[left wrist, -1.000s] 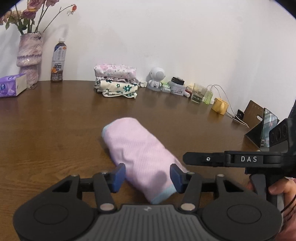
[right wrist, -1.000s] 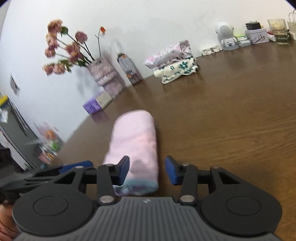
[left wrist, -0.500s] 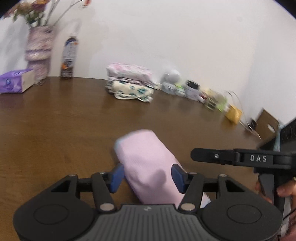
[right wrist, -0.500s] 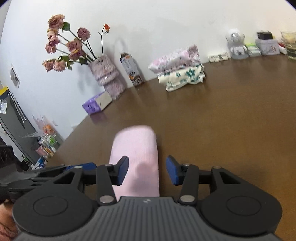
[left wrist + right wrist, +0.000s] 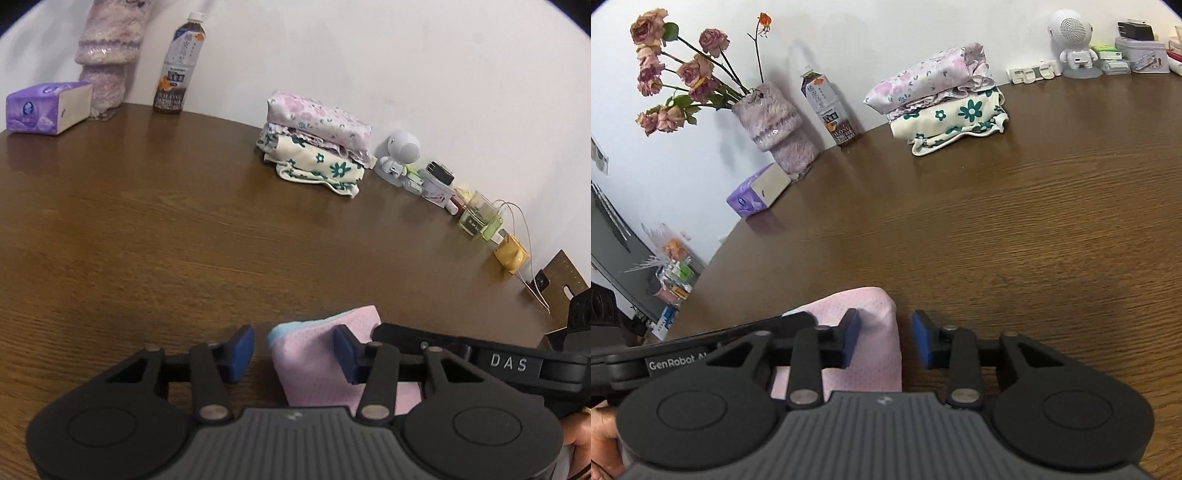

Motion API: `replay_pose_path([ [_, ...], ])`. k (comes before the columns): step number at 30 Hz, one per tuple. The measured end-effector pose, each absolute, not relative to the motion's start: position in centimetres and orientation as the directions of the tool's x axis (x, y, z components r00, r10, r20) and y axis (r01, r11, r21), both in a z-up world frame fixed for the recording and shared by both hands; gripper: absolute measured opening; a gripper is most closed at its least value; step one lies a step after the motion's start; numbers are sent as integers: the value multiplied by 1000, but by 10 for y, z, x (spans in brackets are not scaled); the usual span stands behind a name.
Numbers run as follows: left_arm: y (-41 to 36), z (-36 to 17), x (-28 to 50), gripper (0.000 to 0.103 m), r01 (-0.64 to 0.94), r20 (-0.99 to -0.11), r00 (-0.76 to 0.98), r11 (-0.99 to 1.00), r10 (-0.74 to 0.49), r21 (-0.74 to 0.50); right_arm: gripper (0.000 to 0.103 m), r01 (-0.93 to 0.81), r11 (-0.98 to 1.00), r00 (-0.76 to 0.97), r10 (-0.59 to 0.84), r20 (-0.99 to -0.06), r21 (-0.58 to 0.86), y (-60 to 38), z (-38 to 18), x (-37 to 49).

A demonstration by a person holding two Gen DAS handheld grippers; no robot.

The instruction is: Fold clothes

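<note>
Nearest, both tools, left point(image 5: 293, 350) and right point(image 5: 885, 340), stand spread apart, gripping nothing, straddling a folded pink garment point(image 5: 314, 365) on the brown worktop point(image 5: 184, 240). Far back by the wall, two folded floral garments point(image 5: 317, 147) sit stacked. No unfolded clothing is visible.

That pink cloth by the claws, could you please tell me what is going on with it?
A person is folding clothes with two handheld claws. The pink cloth lies folded on the brown table, and the left claw and right claw are both open around its near end, gripping nothing. Two folded floral garments sit stacked by the wall.
</note>
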State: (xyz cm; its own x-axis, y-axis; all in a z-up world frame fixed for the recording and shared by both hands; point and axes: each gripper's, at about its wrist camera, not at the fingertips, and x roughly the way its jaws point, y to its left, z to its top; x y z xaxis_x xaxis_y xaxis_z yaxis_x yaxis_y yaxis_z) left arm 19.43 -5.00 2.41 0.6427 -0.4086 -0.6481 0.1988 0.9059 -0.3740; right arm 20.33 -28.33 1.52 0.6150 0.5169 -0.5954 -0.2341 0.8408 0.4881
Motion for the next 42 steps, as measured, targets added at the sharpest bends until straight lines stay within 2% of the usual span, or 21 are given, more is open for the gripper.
replay_pose_path([
  [4,-53,27,193,47,229,-641,652,911,-405,-343,34,-234,828,627,529,-572,509,-288,17,202],
  [7,-55,22,197,48,215,-668,627,913,-401,-347,34,-223,841,617,513,-597,493,-287,14,204],
  [10,-46,32,191,59,233,-624,651,897,-431,-376,35,-198,834,632,510,-584,515,-295,14,199],
  [12,-40,40,186,71,275,-600,665,893,-444,-356,44,-189,829,667,502,-551,527,-307,21,186],
  [13,-37,44,184,72,297,-589,672,891,-450,-343,48,-189,830,685,494,-535,525,-313,26,178],
  [18,-27,50,172,73,416,-577,632,854,-518,-312,61,-232,876,730,444,-520,422,-321,44,122],
  [22,-25,41,149,70,445,-590,562,813,-579,-375,61,-258,889,726,436,-532,377,-315,39,84],
  [26,-26,40,113,71,488,-557,525,764,-643,-422,60,-292,889,708,449,-545,354,-308,32,60],
  [28,-31,40,96,73,535,-562,511,752,-650,-385,60,-333,892,700,451,-554,305,-302,31,48],
  [31,-46,41,76,73,598,-596,517,757,-615,-262,60,-384,902,692,422,-585,196,-289,28,38],
  [35,-66,36,62,69,626,-619,556,770,-555,-128,60,-407,908,688,377,-620,99,-271,23,40],
  [36,-71,34,60,62,626,-623,575,776,-529,-81,60,-412,908,691,370,-621,82,-267,22,41],
  [40,-83,27,50,52,632,-625,624,774,-469,50,59,-406,911,707,363,-606,72,-263,21,46],
  [42,-86,26,45,42,629,-613,647,772,-453,93,57,-403,913,715,360,-599,68,-261,21,48],
])
